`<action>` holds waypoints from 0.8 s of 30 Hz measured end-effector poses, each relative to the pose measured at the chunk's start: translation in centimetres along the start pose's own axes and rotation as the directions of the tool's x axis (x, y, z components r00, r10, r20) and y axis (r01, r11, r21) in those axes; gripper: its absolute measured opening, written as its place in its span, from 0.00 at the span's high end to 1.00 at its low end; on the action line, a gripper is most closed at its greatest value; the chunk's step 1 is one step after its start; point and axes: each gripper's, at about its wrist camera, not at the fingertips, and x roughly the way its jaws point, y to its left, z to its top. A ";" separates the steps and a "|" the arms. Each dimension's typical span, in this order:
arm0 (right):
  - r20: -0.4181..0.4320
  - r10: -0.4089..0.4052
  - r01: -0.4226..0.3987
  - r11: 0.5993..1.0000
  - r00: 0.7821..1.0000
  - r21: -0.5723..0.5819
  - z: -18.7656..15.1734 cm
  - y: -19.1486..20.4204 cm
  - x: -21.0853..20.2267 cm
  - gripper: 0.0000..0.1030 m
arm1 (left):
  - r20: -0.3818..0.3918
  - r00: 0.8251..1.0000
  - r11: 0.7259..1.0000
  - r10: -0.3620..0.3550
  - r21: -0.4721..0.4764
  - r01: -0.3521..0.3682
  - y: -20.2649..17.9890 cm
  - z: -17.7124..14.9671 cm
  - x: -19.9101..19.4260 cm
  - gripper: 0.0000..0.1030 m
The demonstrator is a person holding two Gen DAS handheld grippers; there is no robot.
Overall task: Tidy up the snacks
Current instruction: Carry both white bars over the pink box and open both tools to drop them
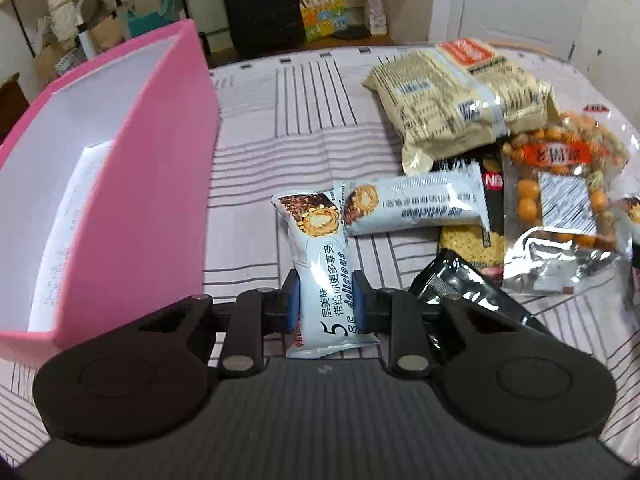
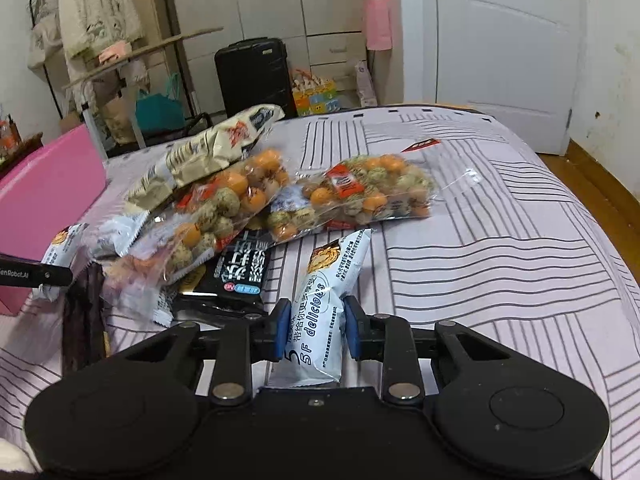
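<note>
My left gripper (image 1: 326, 300) is shut on a light-blue snack bar wrapper (image 1: 320, 256) that points away over the striped bedsheet. A pink box with a white inside (image 1: 132, 184) stands open just to its left. A second light-blue bar (image 1: 412, 208) lies crosswise ahead. My right gripper (image 2: 314, 326) is shut on another light-blue bar (image 2: 324, 304), held just above the sheet. The left gripper's black finger (image 2: 36, 274) shows at the left edge of the right wrist view, beside the pink box (image 2: 48, 184).
A pile of snacks lies on the bed: a beige bag (image 1: 460, 100), clear bags of orange and green coated nuts (image 1: 560, 192) (image 2: 360, 196), black packets (image 1: 468, 292) (image 2: 240, 272). A black suitcase (image 2: 252, 76), a clothes rack and a white door (image 2: 508, 48) stand beyond the bed.
</note>
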 end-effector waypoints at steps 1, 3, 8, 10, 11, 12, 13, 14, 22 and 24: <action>0.003 0.005 -0.005 1.000 1.000 0.013 0.2 -0.2 -0.5 0.68 | 0.011 1.000 1.000 0.001 -0.006 -0.001 0.1 0.0 -0.5 0.76; 0.009 0.013 -0.014 1.000 1.000 0.026 0.5 -0.4 -1.4 0.68 | 0.023 1.000 1.000 -0.008 -0.030 0.009 0.5 -0.1 -1.5 0.76; -0.010 0.080 -0.079 0.995 0.997 0.061 1.7 -0.2 -3.5 0.68 | 0.024 0.999 0.996 -0.037 -0.074 0.039 1.1 -0.3 -4.1 0.76; -0.040 0.097 -0.095 0.994 0.994 0.050 2.2 0.5 -4.0 0.68 | 0.009 0.999 0.996 -0.052 -0.066 0.052 1.2 -0.4 -5.2 0.76; -0.071 0.110 -0.108 0.994 0.991 0.031 2.7 1.0 -4.2 0.68 | -0.005 0.999 0.998 -0.044 -0.050 0.043 1.1 -0.6 -5.9 0.76; -0.094 0.124 -0.124 0.992 0.988 0.004 3.0 1.5 -4.4 0.68 | -0.008 0.999 0.999 -0.033 -0.035 0.033 1.2 -0.7 -6.7 0.76; -0.108 0.135 -0.138 0.990 0.985 -0.024 3.4 2.0 -4.7 0.68 | -0.004 0.999 0.999 -0.033 -0.024 0.033 1.3 -0.9 -7.4 0.76; -0.122 0.144 -0.152 0.987 0.982 -0.059 3.9 2.6 -5.1 0.68 | -0.006 0.999 0.999 -0.039 -0.020 0.039 1.6 -1.1 -8.3 0.76; -0.237 0.306 -0.345 0.927 0.922 -0.149 6.7 7.1 -8.2 0.68 | -0.101 0.994 0.998 -0.041 -0.058 0.036 4.4 -2.2 -13.1 0.76; -0.258 0.342 -0.385 0.912 0.904 -0.140 7.2 8.4 -8.8 0.68 | -0.093 0.995 0.996 -0.047 -0.082 0.040 5.1 -2.3 -14.2 0.76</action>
